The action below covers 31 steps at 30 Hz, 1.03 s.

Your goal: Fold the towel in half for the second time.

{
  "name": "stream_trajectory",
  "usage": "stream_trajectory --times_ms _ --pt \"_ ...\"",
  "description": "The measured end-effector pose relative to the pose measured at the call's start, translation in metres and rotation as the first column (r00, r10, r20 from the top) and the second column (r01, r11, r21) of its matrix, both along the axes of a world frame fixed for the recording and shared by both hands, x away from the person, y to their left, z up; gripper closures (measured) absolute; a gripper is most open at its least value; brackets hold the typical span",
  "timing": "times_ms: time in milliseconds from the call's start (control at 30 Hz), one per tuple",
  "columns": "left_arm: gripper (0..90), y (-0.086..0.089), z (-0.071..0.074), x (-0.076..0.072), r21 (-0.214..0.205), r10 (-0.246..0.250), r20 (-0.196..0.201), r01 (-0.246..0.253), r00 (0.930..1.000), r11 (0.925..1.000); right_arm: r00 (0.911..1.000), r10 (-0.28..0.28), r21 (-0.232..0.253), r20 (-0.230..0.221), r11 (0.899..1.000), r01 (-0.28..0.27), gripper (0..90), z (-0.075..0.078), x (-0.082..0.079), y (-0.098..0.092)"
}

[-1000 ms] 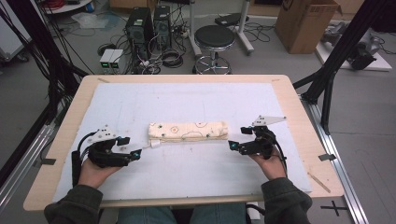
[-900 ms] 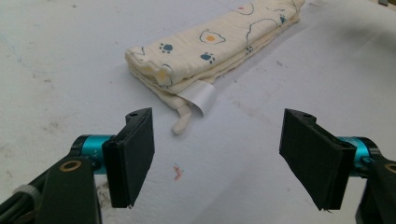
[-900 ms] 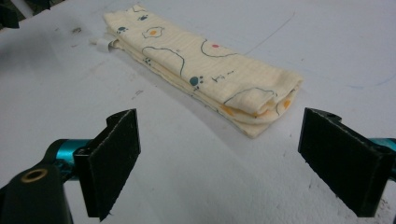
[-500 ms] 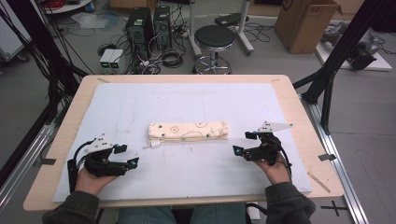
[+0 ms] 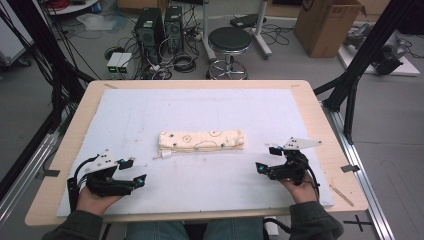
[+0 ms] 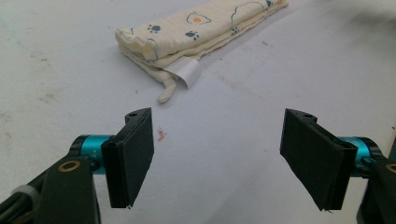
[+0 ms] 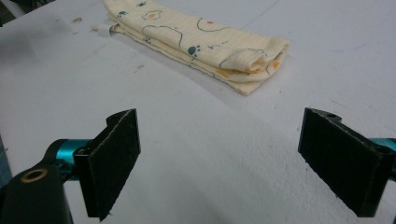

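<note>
With both the left gripper [image 6: 219, 163] and right gripper [image 7: 233, 168] empty, jaws wide apart, and the folded cloth [image 5: 201, 141] lying ahead of both jaw pairs, untouched, approach each cloth end squarely, low, jaws level.

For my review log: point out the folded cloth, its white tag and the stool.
Folded cloth [image 5: 201, 141], high view, middle of its top.
White tag [image 6: 185, 73], left gripper view, tag's face.
Stool [image 5: 229, 38], high view, seat.

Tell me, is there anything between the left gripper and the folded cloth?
Just bare white mat and a tiny reddish speck, seen in the left gripper view.
</note>
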<state>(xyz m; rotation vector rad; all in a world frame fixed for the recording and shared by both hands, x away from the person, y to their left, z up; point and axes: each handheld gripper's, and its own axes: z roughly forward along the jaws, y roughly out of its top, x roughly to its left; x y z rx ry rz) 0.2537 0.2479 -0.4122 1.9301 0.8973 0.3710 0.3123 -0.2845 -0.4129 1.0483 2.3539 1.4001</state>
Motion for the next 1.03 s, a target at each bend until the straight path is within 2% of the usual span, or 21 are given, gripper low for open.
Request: stream_trajectory --times_ms 233,400,567,733,1033 --pt "26.1 0.004 -0.002 -0.006 0.002 0.019 0.005 -0.019 0.9998 0.9998 0.9999 -0.011 0.004 0.002 1.000 0.011 12.1 -0.001 -0.009 -0.007" --pt "26.1 0.006 -0.004 -0.006 -0.006 0.028 0.003 -0.028 0.9996 0.9996 0.9999 -0.015 -0.015 -0.005 1.000 0.015 12.1 -0.006 -0.015 -0.010" --pt "26.0 0.005 -0.006 -0.005 -0.002 0.028 0.005 -0.028 0.9996 0.9996 0.9999 -0.009 -0.033 -0.011 0.999 0.009 12.1 -0.009 -0.017 -0.008" --pt "26.1 0.005 -0.006 -0.004 0.005 0.024 0.007 -0.024 0.9997 0.9997 1.0000 -0.008 -0.056 0.001 0.998 0.008 12.1 -0.011 -0.017 -0.004" --pt "26.1 0.004 -0.006 -0.003 0.008 0.018 0.011 -0.018 0.9998 0.9998 0.9999 -0.012 -0.066 0.007 0.998 0.012 12.1 -0.010 -0.018 -0.001"
